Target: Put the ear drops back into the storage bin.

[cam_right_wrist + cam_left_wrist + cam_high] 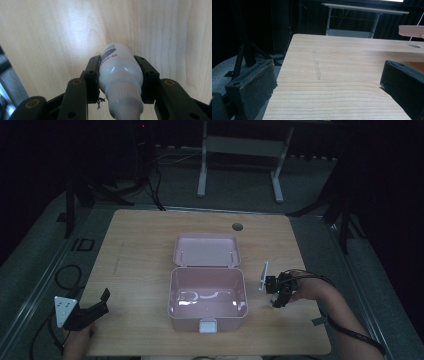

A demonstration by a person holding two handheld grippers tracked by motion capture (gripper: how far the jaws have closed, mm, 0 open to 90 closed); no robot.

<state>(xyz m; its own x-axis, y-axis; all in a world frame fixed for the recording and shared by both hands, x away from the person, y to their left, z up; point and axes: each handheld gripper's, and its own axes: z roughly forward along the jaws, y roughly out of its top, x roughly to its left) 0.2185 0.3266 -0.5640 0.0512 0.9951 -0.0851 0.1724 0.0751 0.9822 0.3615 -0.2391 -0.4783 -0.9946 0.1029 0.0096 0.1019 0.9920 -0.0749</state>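
A pink box [207,312] stands open in the middle of the wooden table [135,250], its lid [206,250] folded back flat; I see nothing inside it but glare. My right gripper [276,303] hovers just right of the box, pointing down at the tabletop. In the right gripper view, that gripper [121,67] is shut on a small white squeeze bottle [117,72] with a ribbed cap and a dark label. My left gripper [103,301] rests at the table's front left corner; in its own view, this gripper [328,82] is open wide over bare wood.
A white latch [208,325] sits on the box's front wall. A round cable hole [237,226] lies near the far edge of the table. The lid's edge [412,30] shows pink at the right of the left gripper view. Dark floor, cables and a desk frame [240,165] lie beyond.
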